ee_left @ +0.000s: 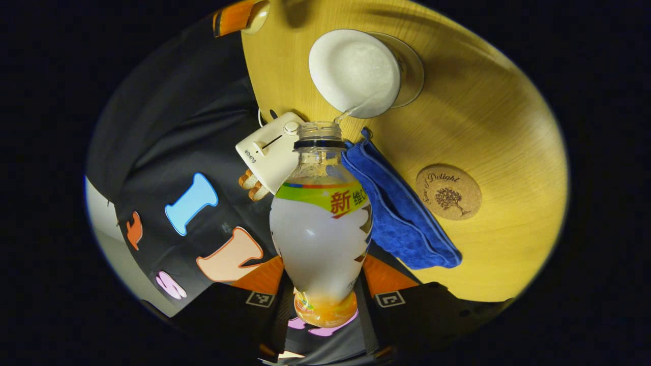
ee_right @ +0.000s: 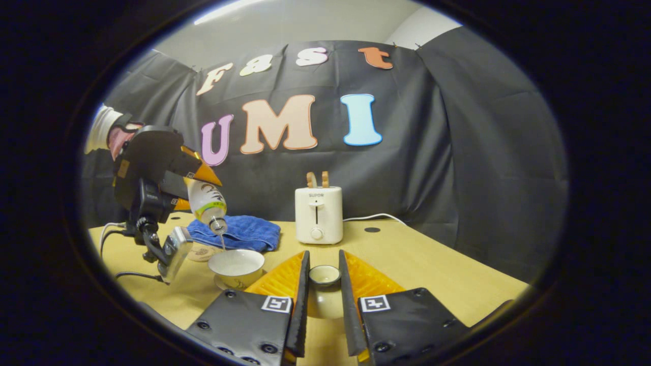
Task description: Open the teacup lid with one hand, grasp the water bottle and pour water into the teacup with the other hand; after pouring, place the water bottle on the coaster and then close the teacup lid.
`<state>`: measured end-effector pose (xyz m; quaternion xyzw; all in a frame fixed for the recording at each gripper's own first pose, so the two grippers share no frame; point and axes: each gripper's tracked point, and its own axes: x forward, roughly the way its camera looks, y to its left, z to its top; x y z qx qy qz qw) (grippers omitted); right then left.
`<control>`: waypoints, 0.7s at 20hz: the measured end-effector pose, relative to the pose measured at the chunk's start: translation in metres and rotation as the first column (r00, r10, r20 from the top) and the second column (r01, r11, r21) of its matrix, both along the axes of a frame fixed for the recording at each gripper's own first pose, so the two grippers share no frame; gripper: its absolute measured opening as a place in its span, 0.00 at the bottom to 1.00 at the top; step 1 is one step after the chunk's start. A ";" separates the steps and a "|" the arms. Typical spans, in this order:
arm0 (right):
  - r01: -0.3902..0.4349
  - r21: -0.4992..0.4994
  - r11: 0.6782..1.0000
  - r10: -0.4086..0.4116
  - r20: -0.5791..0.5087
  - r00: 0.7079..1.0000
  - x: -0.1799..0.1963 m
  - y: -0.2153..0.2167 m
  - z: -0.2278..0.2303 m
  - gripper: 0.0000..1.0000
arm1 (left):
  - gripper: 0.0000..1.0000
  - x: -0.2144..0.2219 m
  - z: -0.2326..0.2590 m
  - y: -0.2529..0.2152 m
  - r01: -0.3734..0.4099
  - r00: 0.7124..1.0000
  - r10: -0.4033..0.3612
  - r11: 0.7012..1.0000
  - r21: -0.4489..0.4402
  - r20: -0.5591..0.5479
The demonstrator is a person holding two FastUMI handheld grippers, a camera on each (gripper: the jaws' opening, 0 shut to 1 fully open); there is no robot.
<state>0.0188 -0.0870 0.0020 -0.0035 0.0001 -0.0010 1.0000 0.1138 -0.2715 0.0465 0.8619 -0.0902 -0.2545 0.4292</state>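
Observation:
My left gripper (ee_left: 323,277) is shut on the water bottle (ee_left: 320,223), which is uncapped and tilted mouth-down. A thin stream (ee_left: 347,113) runs from the bottle mouth into the open white teacup (ee_left: 355,71) on its glass saucer (ee_left: 413,68). In the right gripper view the bottle (ee_right: 206,201) pours into the teacup (ee_right: 236,264) from above left. My right gripper (ee_right: 323,260) is shut on the cream teacup lid (ee_right: 324,278), held just above the table to the right of the cup. The round cork coaster (ee_left: 448,191) lies bare beside the cup.
A folded blue towel (ee_left: 402,208) lies between bottle and coaster. A white toaster (ee_right: 319,213) with toast slices stands at the back, its cord trailing right. A hand and sleeve (ee_right: 109,133) hold the left gripper. Cables (ee_right: 109,231) lie at the wooden table's (ee_right: 432,259) left edge.

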 end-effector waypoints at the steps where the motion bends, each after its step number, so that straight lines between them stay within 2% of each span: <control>1: 0.000 0.000 1.000 0.000 0.000 1.000 0.000 0.000 -0.001 0.34 | 0.57 -0.001 -0.005 0.003 -0.019 0.999 0.017 0.999 -0.046 -0.037; 3: 0.000 0.000 1.000 0.000 0.000 1.000 0.000 0.000 0.000 0.34 | 0.57 -0.006 -0.019 0.009 -0.081 0.989 0.058 0.982 -0.169 -0.139; 5: 0.000 0.000 1.000 0.000 0.000 1.000 0.000 -0.001 0.000 0.34 | 0.57 -0.012 -0.034 0.011 -0.156 0.965 0.080 0.941 -0.300 -0.251; 6: 0.000 0.000 1.000 0.000 0.001 1.000 0.000 -0.001 0.000 0.34 | 0.57 -0.014 -0.042 0.011 -0.197 0.946 0.079 0.910 -0.366 -0.313; 8: -0.001 0.000 1.000 0.001 0.001 1.000 0.000 -0.001 0.000 0.34 | 0.56 -0.022 -0.050 0.015 -0.290 0.904 0.070 0.824 -0.486 -0.422; 10: -0.001 0.000 1.000 0.001 0.002 1.000 0.000 -0.001 0.000 0.34 | 0.56 -0.028 -0.046 0.015 -0.371 0.865 0.033 0.713 -0.595 -0.501; 11: -0.001 0.000 1.000 0.001 0.001 1.000 0.000 -0.001 0.000 0.34 | 0.56 -0.029 -0.045 0.014 -0.413 0.845 0.008 0.645 -0.643 -0.535; 14: -0.001 0.000 1.000 0.001 0.002 1.000 0.001 -0.001 0.000 0.34 | 0.55 -0.038 -0.037 0.007 -0.579 0.745 -0.108 0.388 -0.717 -0.659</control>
